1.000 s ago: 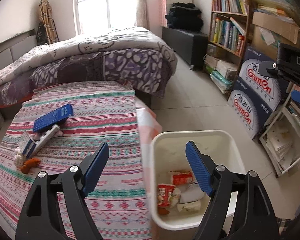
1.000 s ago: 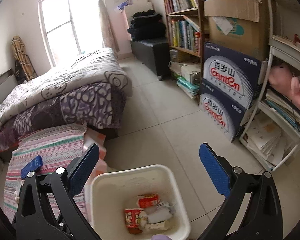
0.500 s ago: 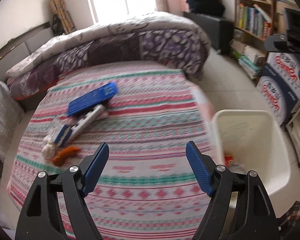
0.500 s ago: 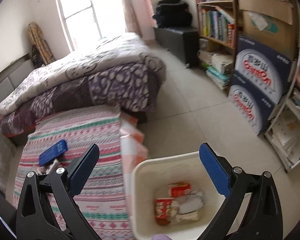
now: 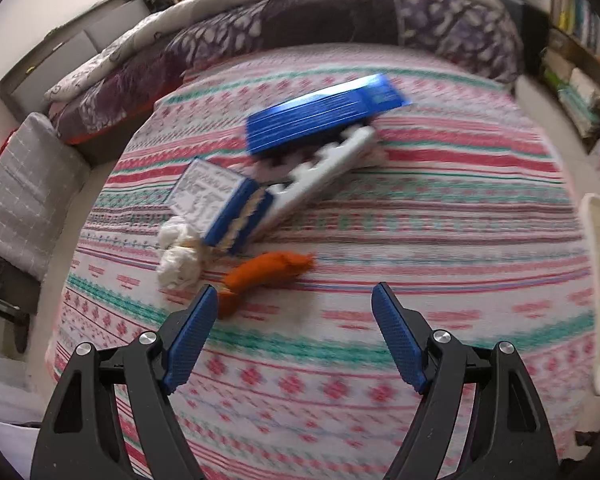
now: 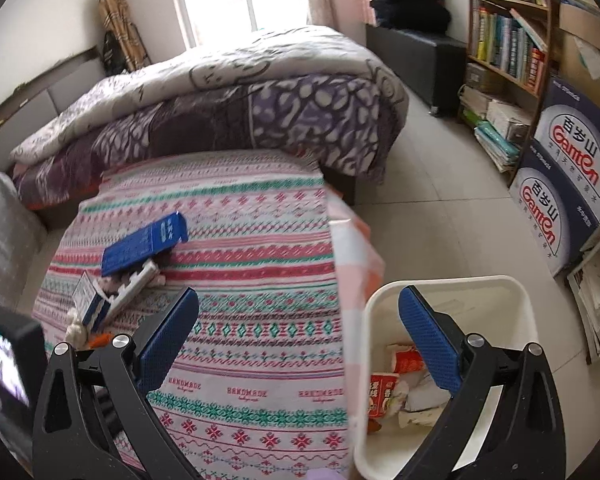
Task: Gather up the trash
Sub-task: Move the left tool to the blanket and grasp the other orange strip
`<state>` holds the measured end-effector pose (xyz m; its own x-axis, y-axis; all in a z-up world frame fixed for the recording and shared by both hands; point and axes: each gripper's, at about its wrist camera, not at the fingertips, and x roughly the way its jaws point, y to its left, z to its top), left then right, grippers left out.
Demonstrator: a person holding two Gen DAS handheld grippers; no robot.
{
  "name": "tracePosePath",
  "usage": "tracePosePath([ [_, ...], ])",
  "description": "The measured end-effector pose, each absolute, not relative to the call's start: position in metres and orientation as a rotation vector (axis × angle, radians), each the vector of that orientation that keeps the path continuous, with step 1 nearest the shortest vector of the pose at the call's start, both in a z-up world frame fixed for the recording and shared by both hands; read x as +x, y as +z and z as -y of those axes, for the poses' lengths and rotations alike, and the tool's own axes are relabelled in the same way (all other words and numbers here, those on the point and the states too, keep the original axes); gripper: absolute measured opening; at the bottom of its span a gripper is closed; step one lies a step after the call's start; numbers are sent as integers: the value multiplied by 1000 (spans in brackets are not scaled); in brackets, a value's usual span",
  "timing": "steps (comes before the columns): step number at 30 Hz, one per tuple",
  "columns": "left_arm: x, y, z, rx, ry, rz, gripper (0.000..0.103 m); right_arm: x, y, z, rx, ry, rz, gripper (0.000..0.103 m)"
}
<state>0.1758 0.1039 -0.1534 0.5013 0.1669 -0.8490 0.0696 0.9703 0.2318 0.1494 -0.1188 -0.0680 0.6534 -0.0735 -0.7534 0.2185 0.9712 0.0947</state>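
Tongs first: our left gripper (image 5: 292, 300) fills the bottom of the left wrist view with its blue pads spread wide and nothing between them, hovering over the striped cloth (image 5: 380, 208). Just above its left pad, slightly left of the frame's centre, we see an orange scrap (image 5: 266, 270) lying on the cloth, and beside it to the left a white crumpled wad (image 5: 178, 258). A little farther up sits a small blue and white carton (image 5: 236, 212), leaning against a white notched strip (image 5: 324, 172) that runs diagonally toward the upper right. Across that strip's far end lies a flat blue box (image 5: 320, 114), blurred. Along the top edge we see the purple patterned quilt (image 5: 340, 16).

In the right wrist view our right gripper (image 6: 298, 314) is likewise released, pads well apart and holding nothing. In the lower right of that frame stands the white bin (image 6: 528, 320), with red and white wrappers (image 6: 396, 384) in its bottom, partly hidden behind the right pad. The same blue box (image 6: 144, 246) and carton (image 6: 90, 300) lie on the cloth at middle left. Farther off, at the right edge, we see stacked Ganten boxes (image 6: 572, 184) and a bookshelf (image 6: 508, 44).
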Motion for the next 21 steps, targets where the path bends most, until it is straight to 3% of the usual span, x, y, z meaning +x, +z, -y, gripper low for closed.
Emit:
tracePosePath([
  [9,208,-182,-131,200,24,-1096,75,157,-79,112,180,-147,-888,96],
  [17,205,-180,-141,128,-91,-1125,50,160,-83,112,202,-143,-902,96],
  [19,205,-174,-149,56,-109,-1137,37,160,-84,108,202,-133,-906,96],
  [21,204,-169,-158,-16,-130,-1143,33,160,-84,101,189,-122,-906,96],
])
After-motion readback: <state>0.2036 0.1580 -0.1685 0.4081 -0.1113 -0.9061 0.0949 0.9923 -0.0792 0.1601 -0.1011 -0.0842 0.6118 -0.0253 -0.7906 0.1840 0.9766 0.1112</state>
